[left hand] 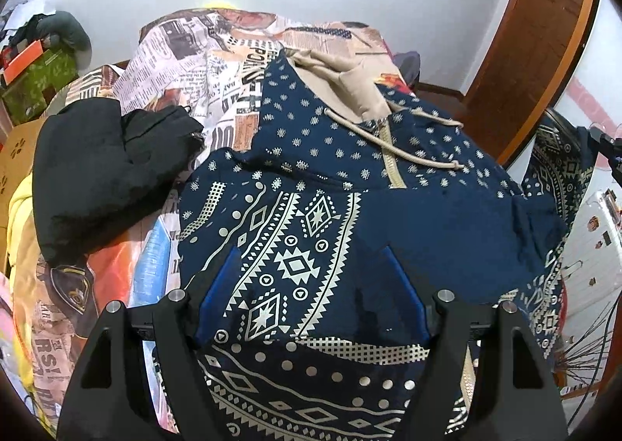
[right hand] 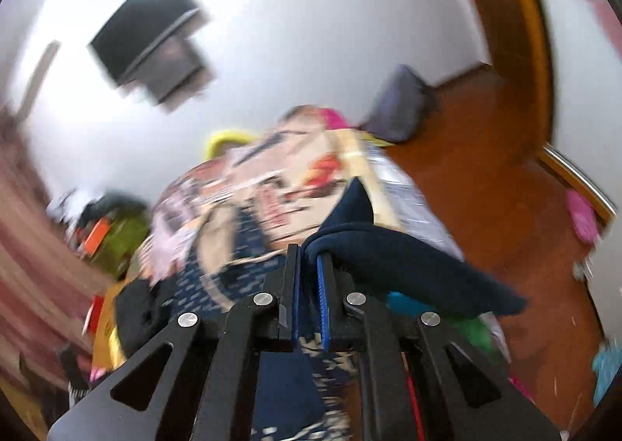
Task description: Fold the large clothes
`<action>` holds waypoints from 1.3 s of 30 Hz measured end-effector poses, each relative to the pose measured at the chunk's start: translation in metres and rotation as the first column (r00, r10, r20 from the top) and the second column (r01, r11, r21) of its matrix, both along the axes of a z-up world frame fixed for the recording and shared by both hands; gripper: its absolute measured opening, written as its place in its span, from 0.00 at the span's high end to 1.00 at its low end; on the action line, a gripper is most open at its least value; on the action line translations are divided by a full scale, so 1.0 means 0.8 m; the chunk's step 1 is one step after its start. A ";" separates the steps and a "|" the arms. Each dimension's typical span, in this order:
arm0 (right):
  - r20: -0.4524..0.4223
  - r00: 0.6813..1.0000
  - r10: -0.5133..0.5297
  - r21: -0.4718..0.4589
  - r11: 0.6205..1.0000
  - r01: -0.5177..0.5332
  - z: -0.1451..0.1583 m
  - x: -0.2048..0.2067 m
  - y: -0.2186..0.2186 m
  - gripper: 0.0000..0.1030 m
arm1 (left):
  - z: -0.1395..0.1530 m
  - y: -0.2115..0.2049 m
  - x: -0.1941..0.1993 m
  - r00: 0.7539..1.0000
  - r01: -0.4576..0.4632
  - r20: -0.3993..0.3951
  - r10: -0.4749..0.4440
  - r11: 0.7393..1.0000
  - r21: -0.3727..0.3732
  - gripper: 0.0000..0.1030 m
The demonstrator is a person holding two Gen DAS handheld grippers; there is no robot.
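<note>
A navy hoodie (left hand: 330, 215) with a cream geometric print, a beige hood lining and drawstrings lies spread on the bed. My left gripper (left hand: 309, 252) hovers over its lower front with the jaws wide apart, and the printed cloth lies between and under the blue pads (left hand: 217, 285). In the blurred right wrist view my right gripper (right hand: 309, 252) is shut on a fold of the hoodie's navy cloth (right hand: 388, 258), which drapes off to the right, lifted above the bed. At the right edge of the left wrist view, part of the hoodie (left hand: 559, 168) hangs raised.
A black garment (left hand: 109, 176) lies left of the hoodie on the newspaper-print bed cover (left hand: 186, 63). Boxes and clutter (left hand: 39, 83) stand at the far left. A wooden door (left hand: 544, 32) is at the back right, and a white crate (left hand: 594, 246) sits beside the bed.
</note>
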State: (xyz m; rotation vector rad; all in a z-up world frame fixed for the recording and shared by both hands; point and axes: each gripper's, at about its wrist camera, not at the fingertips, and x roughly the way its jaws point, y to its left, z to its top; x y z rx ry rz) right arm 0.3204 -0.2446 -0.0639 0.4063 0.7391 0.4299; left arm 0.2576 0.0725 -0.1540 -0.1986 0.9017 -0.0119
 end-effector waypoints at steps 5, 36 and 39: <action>-0.040 0.993 0.113 -0.109 0.987 -0.117 -0.032 -0.015 0.065 0.93 | 0.005 0.004 -0.012 1.000 -0.004 0.012 0.004 1.000 0.010 0.28; -0.250 0.942 -0.224 -0.057 0.975 0.216 -0.079 0.002 -0.016 0.50 | -0.007 -0.005 -0.024 1.000 0.015 0.010 -0.016 0.999 0.038 0.28; -0.326 0.903 -0.280 -0.017 0.957 0.291 -0.108 0.014 -0.033 0.50 | -0.012 -0.003 -0.022 1.000 0.009 0.001 -0.009 0.999 0.033 0.28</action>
